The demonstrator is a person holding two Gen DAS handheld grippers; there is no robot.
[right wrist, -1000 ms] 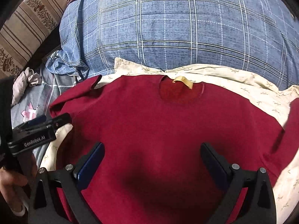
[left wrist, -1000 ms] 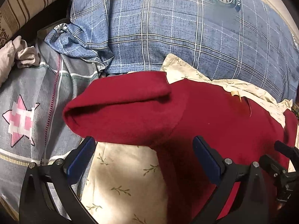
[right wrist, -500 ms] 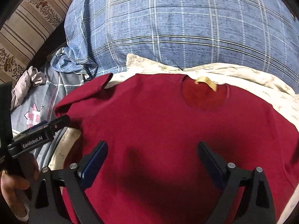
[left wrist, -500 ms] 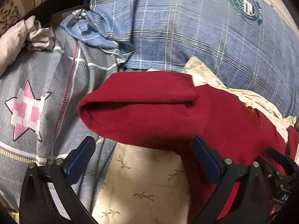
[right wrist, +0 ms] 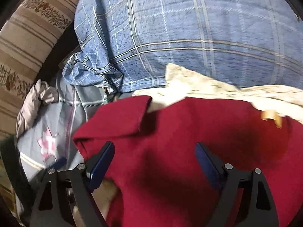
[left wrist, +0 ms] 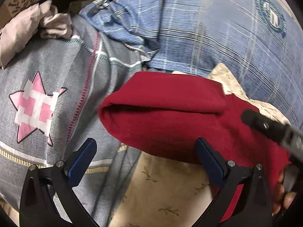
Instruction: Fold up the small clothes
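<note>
On the cream cloth (left wrist: 166, 193) lies a red shirt (left wrist: 170, 117).

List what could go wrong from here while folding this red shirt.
1. The right gripper is closing its fingers over the flat middle of the red shirt; it may bunch the cloth rather than take an edge.
2. The shirt's folded sleeve lies loose and could flop open if the body is tugged.
3. The shirt lies on a loose cream floral cloth; a pinch might catch both layers.
</note>
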